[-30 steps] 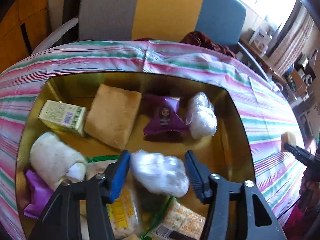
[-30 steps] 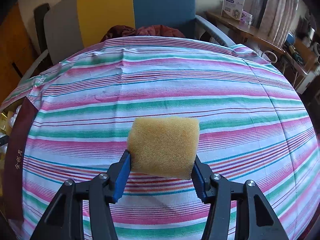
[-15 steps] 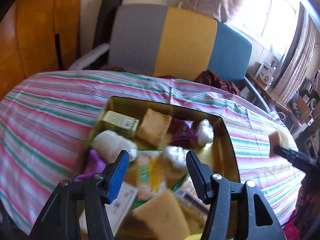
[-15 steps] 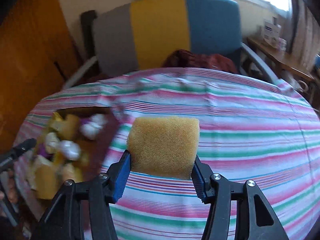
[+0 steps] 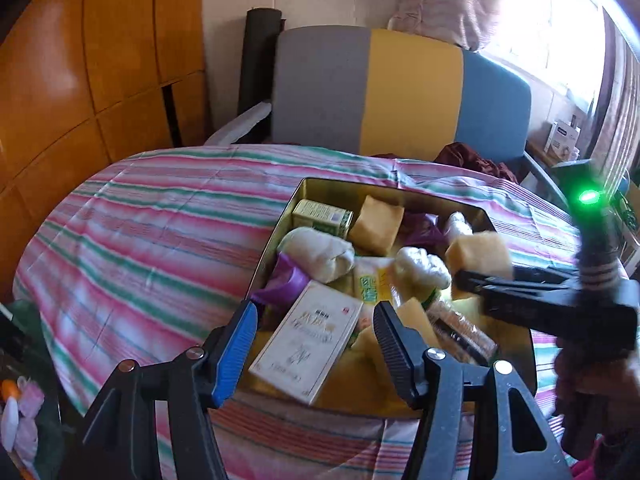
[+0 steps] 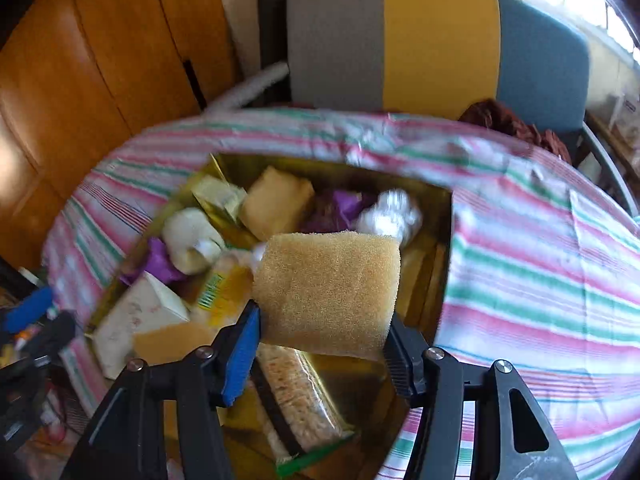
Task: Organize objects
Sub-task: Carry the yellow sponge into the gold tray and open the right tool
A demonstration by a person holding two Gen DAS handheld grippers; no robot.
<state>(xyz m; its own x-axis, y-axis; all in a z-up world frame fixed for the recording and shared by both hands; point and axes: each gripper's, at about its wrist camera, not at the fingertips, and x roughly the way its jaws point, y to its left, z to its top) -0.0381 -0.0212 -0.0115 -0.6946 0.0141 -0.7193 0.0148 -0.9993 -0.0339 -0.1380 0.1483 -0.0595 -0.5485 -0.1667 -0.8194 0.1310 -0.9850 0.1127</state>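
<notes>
- Since a second ago the right tongs [image 6: 322, 338] have carried the yellow sponge [image 6: 328, 294] from over bare striped cloth to above the gold tin [image 6: 444, 208], while the left tongs [image 5: 316, 332] have pulled back from low inside the tin to its near edge
- Right tongs are clamped on the sponge, one pad on each side; from the left wrist view the sponge [image 5: 478, 254] hangs over the tin's right half, not touching the contents
- Left tongs are spread apart and hold nothing
- Gold tin [image 5: 280, 224] sits on the striped tablecloth [image 5: 152, 240] covering the surface, and is crowded
- At its far end: a small green-and-yellow carton [image 5: 322, 216], a tan sponge block [image 5: 378, 222], a purple wrapper [image 5: 420, 228], a clear-wrapped white bundle [image 5: 458, 222]
- In the middle: a cream cloth roll [image 5: 320, 254], a second clear-wrapped bundle [image 5: 420, 270], a yellow packet with green print [image 5: 370, 284], another purple wrapper [image 5: 284, 284]
- At the near end: a white box with printed characters [image 5: 308, 340] lying tilted, just beyond the left tongs, and a wrapped cracker pack [image 6: 292, 396] directly under the held sponge
- Beyond the surface stands a chair with grey, yellow and blue back panels [image 5: 400, 92], a dark red cloth [image 5: 472, 160] on its seat
- Orange wooden panels [image 5: 80, 80] fill the left side
</notes>
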